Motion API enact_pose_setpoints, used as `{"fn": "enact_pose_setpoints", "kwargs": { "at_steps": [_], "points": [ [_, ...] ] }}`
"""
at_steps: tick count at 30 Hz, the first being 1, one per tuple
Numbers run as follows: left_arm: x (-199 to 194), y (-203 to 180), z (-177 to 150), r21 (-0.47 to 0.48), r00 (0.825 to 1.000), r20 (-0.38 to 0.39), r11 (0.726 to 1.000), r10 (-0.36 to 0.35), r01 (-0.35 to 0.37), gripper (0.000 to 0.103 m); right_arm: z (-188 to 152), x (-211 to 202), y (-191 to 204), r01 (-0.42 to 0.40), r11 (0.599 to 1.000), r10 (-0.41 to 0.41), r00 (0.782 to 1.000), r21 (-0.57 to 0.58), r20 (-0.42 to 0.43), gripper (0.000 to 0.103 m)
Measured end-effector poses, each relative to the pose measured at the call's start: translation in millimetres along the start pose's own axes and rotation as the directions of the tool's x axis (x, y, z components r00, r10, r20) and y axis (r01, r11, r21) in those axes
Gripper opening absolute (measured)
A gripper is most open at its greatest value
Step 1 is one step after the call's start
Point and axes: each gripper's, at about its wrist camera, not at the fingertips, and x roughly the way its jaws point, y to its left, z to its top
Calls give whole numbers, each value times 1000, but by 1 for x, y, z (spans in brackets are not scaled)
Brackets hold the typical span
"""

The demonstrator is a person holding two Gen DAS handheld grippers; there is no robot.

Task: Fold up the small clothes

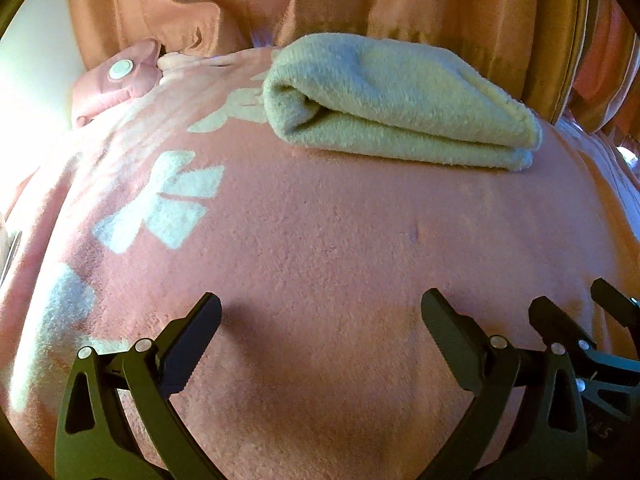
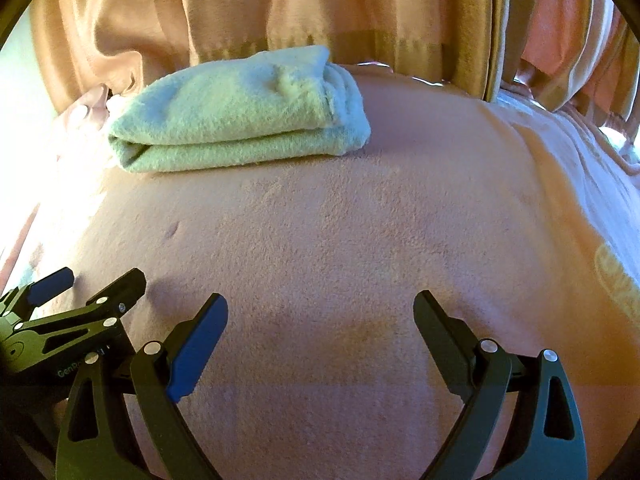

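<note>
Folded pale green cloth [image 1: 400, 104] lies on a pink blanket [image 1: 340, 248], at the far side of it, just in front of hanging orange curtains [image 1: 420, 4]. It is doubled into a thick bundle, its rounded fold showing at the left end in both wrist views. In the right wrist view the same cloth [image 2: 240, 116] sits far and to the left of centre.

Both tools hover low over the near part of the blanket, well apart from the cloth. The left hand-held gripper [image 1: 320, 316] has its fingers spread wide with nothing between them. The right hand-held gripper [image 2: 320, 316] is likewise spread and holds nothing. They are side by side: each appears at the edge of the other's view.

White leaf-like prints mark the blanket on the left. Far left lies a pink cushion [image 1: 116, 88] with a pale round button on it.
</note>
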Motion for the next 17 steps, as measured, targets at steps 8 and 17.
{"fn": "enact_pose_setpoints", "kwargs": {
  "at_steps": [8,17],
  "points": [
    [-1,0,0,4,1000,18,1000,10,-10,97,-1,1,-3,12,1000,-12,1000,14,0,92],
    [-2,-7,0,31,999,26,999,23,-23,90,-2,1,-1,40,999,-40,999,2,6,92]
  ]
}}
